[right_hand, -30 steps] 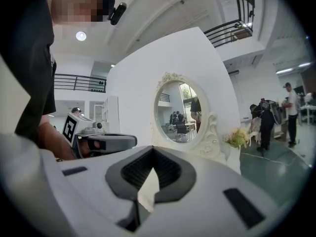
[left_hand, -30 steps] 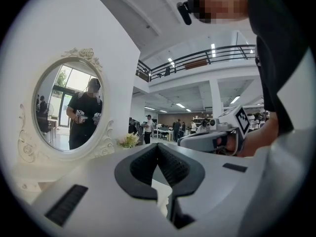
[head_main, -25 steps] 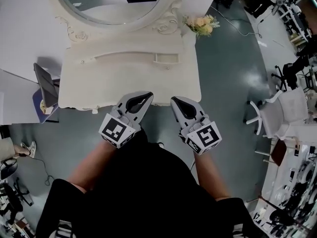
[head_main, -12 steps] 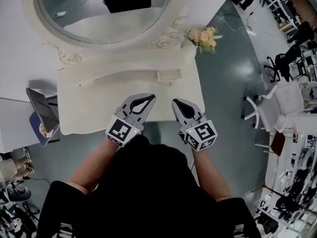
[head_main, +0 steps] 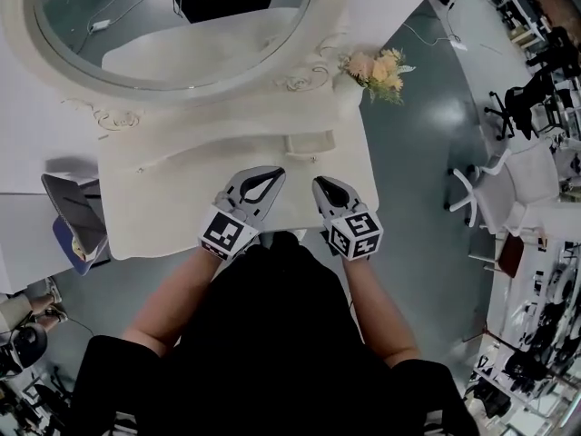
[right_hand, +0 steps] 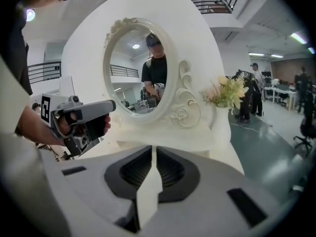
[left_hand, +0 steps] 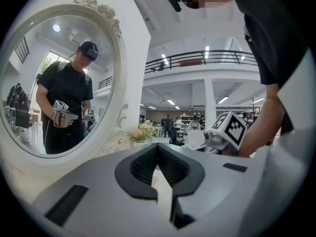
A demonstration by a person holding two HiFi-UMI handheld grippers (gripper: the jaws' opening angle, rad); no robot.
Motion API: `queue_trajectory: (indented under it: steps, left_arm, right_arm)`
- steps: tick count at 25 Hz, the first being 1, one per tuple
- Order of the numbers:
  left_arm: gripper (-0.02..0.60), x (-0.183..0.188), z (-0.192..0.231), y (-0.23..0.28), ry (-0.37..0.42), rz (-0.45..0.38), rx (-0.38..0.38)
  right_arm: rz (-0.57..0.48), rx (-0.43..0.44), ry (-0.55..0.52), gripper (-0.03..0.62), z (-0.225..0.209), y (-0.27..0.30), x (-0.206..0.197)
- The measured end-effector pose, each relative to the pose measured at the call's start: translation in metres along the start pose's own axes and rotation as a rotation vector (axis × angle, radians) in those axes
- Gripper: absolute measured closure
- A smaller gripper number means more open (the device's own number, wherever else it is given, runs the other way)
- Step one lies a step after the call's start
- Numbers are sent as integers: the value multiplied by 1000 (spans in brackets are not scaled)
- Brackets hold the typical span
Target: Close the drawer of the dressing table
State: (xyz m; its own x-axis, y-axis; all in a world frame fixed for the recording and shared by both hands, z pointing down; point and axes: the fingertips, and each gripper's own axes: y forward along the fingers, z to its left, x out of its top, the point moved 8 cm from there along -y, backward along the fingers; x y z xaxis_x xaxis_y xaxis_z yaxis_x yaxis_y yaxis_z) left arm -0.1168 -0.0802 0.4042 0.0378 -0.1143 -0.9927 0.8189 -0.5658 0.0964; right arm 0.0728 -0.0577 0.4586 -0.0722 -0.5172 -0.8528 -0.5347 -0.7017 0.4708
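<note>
The white dressing table [head_main: 163,207] with its oval mirror [head_main: 172,25] stands right in front of me. Its top and my body hide the drawer front in the head view. Both grippers are over the table's front edge, side by side, pointing at the mirror. My left gripper [head_main: 277,173] [left_hand: 157,144] is shut and empty. The jaws of my right gripper [head_main: 318,182] [right_hand: 154,148] are opening, a thin slit between them and nothing in it. The left gripper [right_hand: 79,117] also shows in the right gripper view, to the left.
A vase of pale flowers [head_main: 381,66] stands at the table's back right corner. A small raised shelf [head_main: 309,142] runs under the mirror. A white chair [head_main: 495,193] is on the grey floor to the right, a dark tilted panel [head_main: 77,221] to the left.
Both grippers have moved forward from in front of the table to over its front edge. The table and mirror now fill more of the head view.
</note>
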Motion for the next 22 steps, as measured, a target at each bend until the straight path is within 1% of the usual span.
queue_trajectory:
  steps: [2, 4, 7, 11, 16, 22]
  left_arm:
    - [588, -6, 3, 9, 3, 3, -12]
    - [588, -12, 5, 17, -10, 0, -13]
    - [588, -24, 6, 27, -32, 9, -15]
    - [588, -38, 12, 41, -33, 29, -14]
    - [588, -48, 20, 52, -37, 54, 0]
    - [581, -57, 26, 65, -45, 64, -1]
  right_arm:
    - [7, -17, 15, 577, -13, 8, -6]
    - [19, -33, 27, 569, -26, 14, -12]
    - [56, -57, 36, 549, -40, 23, -25]
    - [114, -78, 49, 523, -57, 39, -42]
    - [188, -97, 58, 511, -72, 64, -62]
    - [265, -133, 75, 500, -85, 89, -74]
